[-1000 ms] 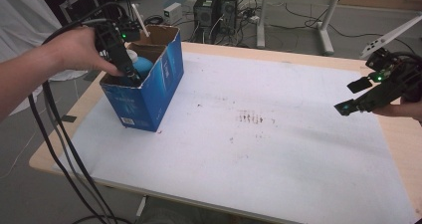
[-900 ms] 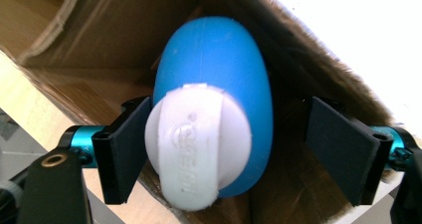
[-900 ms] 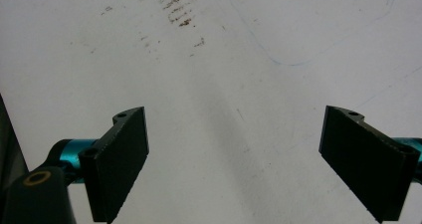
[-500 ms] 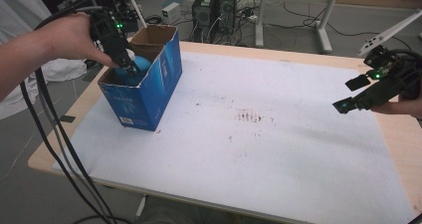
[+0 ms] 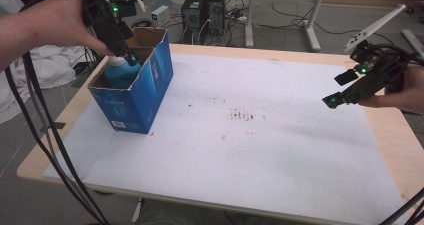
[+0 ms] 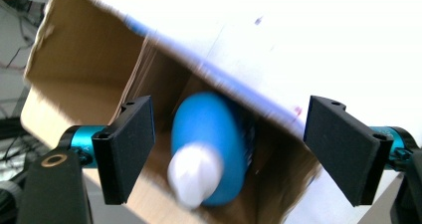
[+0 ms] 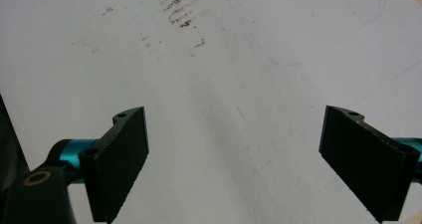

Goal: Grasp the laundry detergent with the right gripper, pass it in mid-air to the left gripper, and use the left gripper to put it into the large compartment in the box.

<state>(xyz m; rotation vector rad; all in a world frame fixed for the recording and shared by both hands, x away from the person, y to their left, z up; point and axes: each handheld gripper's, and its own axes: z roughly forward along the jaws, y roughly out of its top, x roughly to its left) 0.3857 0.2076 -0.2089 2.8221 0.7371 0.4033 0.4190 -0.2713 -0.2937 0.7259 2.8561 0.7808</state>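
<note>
Left gripper [image 6: 229, 149] fingers apart above blue bottle [image 6: 211, 139] in box [image 5: 150, 85]; right gripper [image 7: 234, 164] fingers apart

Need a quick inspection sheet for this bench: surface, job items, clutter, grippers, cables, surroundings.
Surface: white sheet on the wooden table, brown marks near the middle.
Job's things: blue bottle with a white cap inside the open blue carton.
Clutter: nothing seen.
Grippers: left gripper open above the bottle; right gripper open over bare sheet.
Cables: black bundle hangs off the left edge.
Surroundings: computer towers, desk legs, floor wiring.
</note>
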